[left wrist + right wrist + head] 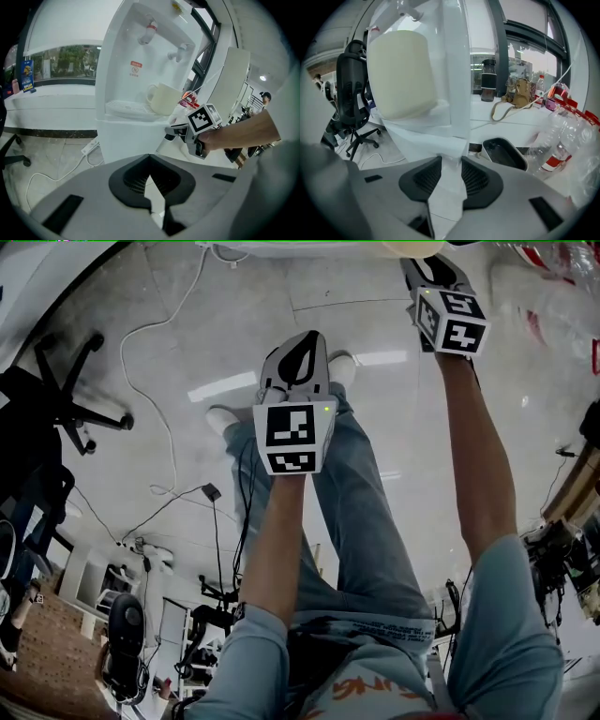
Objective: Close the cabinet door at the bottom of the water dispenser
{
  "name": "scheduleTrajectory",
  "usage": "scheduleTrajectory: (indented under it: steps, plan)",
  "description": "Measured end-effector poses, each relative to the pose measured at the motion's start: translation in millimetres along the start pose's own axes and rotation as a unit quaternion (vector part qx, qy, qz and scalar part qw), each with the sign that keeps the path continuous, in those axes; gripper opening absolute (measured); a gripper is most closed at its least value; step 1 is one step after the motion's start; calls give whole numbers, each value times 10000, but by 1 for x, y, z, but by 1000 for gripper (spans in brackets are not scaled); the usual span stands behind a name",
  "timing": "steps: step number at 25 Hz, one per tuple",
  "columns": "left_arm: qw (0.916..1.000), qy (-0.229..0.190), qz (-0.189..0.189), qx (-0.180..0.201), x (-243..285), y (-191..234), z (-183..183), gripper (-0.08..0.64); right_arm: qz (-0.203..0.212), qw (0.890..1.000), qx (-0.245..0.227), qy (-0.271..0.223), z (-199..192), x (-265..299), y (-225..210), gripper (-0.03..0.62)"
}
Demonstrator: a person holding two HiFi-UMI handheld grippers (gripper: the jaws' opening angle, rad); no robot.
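Left gripper: jaws together, nothing between them; it faces the dispenser's lower front.
Right gripper: jaws apart, with white dispenser panel showing in the gap; contact unclear. It is held at the dispenser's front right corner, just below the tray's edge.
White cabinet door: at the base of the tall white plastic water dispenser, under the tray; whether it is ajar or flush cannot be told.
Cream ceramic mug: upright at the right edge of the white ribbed drip tray.
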State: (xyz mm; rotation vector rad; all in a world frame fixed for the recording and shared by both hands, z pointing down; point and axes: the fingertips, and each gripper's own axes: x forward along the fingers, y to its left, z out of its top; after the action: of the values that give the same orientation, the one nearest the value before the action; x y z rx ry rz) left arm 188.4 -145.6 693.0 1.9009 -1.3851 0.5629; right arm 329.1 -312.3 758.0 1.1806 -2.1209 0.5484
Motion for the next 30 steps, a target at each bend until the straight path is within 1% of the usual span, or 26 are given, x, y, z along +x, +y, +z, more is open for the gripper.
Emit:
scheduleTrajectory:
  steps: [6, 13, 16, 18, 20, 24, 30]
  plan:
    - [9999, 6, 105, -83, 0, 4, -4, 11, 21, 9997, 142, -186, 10, 11, -9, 143]
    - [9998, -46, 162, -114, -2, 12, 1, 11, -85, 9988, 359, -321, 23, 23, -14, 132]
    - [9997, -48, 167, -144, -3, 13, 1, 11, -173, 9978, 537, -360, 25, 24, -19, 102]
    - [9997, -42, 170, -155, -5, 14, 0, 11, -168, 9978, 540, -341, 24, 24, -18, 97]
    - [9997, -35, 171, -159, -7, 16, 0, 11, -141, 9982, 523, -276, 21, 21, -14, 77]
    - [9996, -67, 183, -221, -10, 19, 1, 11, -116, 9973, 712, -142, 6, 11, -3, 67]
    - [9992, -197, 205, -272, -17, 28, 1, 11, 73, 9962, 869, 36, -20, -7, 28, 49]
